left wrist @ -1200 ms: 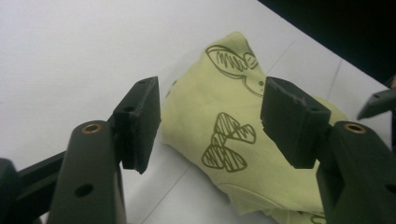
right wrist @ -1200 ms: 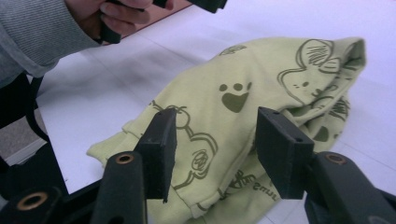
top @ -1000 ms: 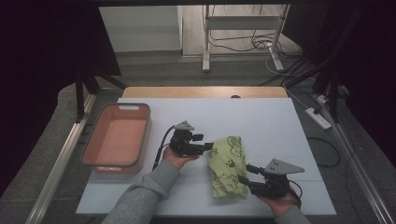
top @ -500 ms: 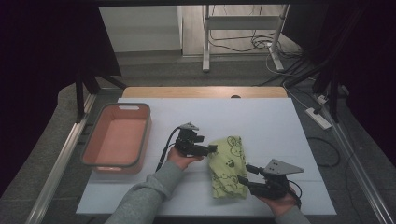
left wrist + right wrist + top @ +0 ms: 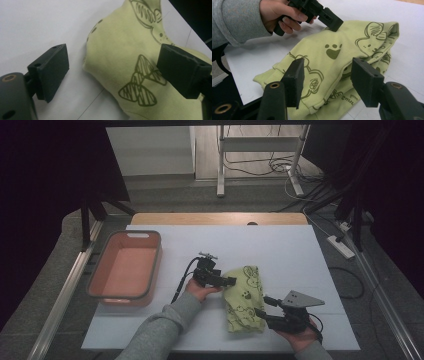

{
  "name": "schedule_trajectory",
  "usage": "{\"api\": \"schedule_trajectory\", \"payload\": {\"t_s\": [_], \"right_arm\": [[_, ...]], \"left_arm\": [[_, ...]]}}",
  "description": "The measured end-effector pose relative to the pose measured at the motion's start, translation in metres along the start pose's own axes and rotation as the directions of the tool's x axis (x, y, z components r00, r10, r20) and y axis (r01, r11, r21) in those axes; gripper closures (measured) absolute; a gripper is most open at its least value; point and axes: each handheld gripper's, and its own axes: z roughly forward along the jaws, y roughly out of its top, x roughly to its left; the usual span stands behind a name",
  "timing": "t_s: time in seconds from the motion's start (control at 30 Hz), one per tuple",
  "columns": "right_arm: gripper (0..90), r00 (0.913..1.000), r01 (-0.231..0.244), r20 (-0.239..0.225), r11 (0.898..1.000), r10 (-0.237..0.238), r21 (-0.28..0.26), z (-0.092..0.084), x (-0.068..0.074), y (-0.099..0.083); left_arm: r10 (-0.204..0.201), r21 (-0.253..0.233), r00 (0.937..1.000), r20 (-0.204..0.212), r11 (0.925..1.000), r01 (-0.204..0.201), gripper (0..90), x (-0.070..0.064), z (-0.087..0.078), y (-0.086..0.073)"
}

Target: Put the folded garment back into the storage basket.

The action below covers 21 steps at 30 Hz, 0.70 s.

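The right gripper point(image 5: 272, 307) hovers at the near edge of the folded green cloth point(image 5: 245, 298), jaws apart and pressing nothing. The cloth lies on the white table point(image 5: 300, 255). The left gripper point(image 5: 226, 281) (jaws just opened wide) straddles its far corner, holding nothing.

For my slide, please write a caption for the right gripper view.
Open right gripper hovers over a folded green printed garment while the left gripper touches its far side.
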Motion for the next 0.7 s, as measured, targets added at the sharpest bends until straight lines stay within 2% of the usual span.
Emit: {"api": "schedule_trajectory", "payload": {"t_s": [0.13,0.27,0.43,0.7], "right_arm": [[45.2,1.0,0.004,0.003,1.0,-0.004,0.002,0.0,0.0,0.0],[45.2,0.9999,0.01,0.007,1.0,-0.01,0.004,0.0,0.001,0.0],[45.2,0.9999,0.011,0.009,1.0,-0.011,0.002,0.0,0.0,0.0],[45.2,0.9997,0.019,0.017,1.0,-0.019,0.003,0.0,0.0,0.001]], "left_arm": [[-0.018,0.007,0.9998,0.009,0.9998,0.018,10.9,0.001,0.002,0.0],[-0.051,0.03,0.9978,0.041,0.9983,0.05,12.0,0.002,0.006,-0.001],[-0.065,0.031,0.9962,0.058,0.9975,0.063,14.1,0.001,0.008,-0.001],[-0.08,0.046,0.9922,0.095,0.996,0.076,18.8,-0.01,0.018,0.0]]}}
